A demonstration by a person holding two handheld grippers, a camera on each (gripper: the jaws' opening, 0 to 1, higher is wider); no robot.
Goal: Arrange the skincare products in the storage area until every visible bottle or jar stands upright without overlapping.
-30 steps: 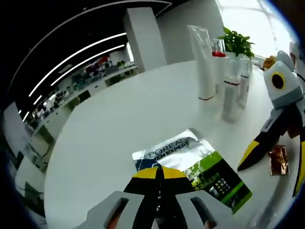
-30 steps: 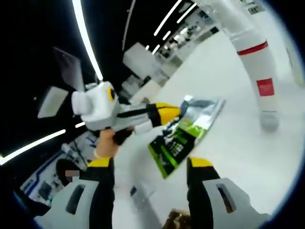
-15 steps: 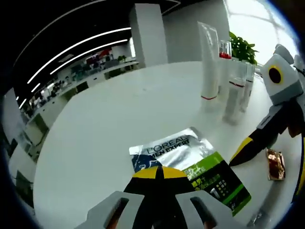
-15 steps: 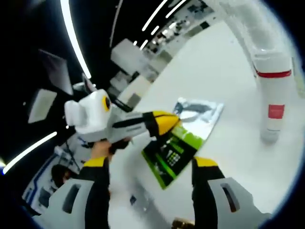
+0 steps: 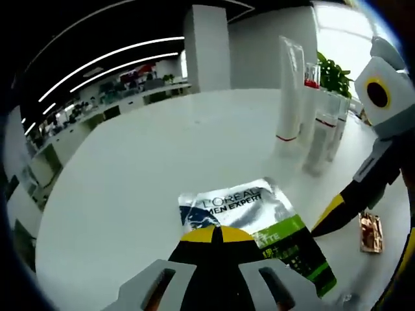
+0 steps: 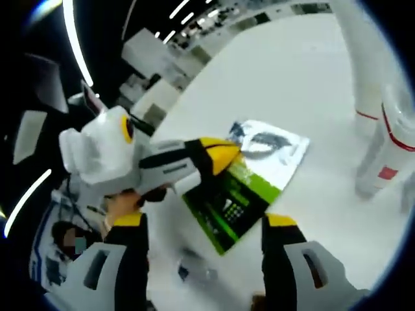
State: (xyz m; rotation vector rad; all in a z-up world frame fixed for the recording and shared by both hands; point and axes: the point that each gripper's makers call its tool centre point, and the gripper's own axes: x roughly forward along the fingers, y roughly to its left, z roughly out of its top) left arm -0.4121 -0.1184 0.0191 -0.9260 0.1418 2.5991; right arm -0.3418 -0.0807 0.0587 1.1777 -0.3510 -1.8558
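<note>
A silver and green L'Oreal Men Expert sachet (image 5: 249,214) lies low over the white table (image 5: 142,168), and my left gripper (image 5: 217,233) is shut on its near edge. The right gripper view shows that left gripper (image 6: 224,152) from the side, its yellow tips pinching the sachet (image 6: 259,178). My right gripper (image 6: 205,221) is open, its jaws either side of the sachet's green end and short of it. One of its fingers (image 5: 340,204) reaches in from the right. A tall white tube (image 5: 288,91) and two slim bottles (image 5: 321,139) stand upright behind.
A small copper-coloured packet (image 5: 371,232) lies on the table at the right. A red-banded white bottle (image 6: 389,149) and the tube (image 6: 363,65) stand right of the sachet. A potted plant (image 5: 334,71) is behind the bottles. A hand (image 6: 120,204) holds the left gripper.
The left gripper stays shut on the sachet. The right gripper view has tilted down towards the sachet, so the red-banded bottle now sits at that view's right edge.
</note>
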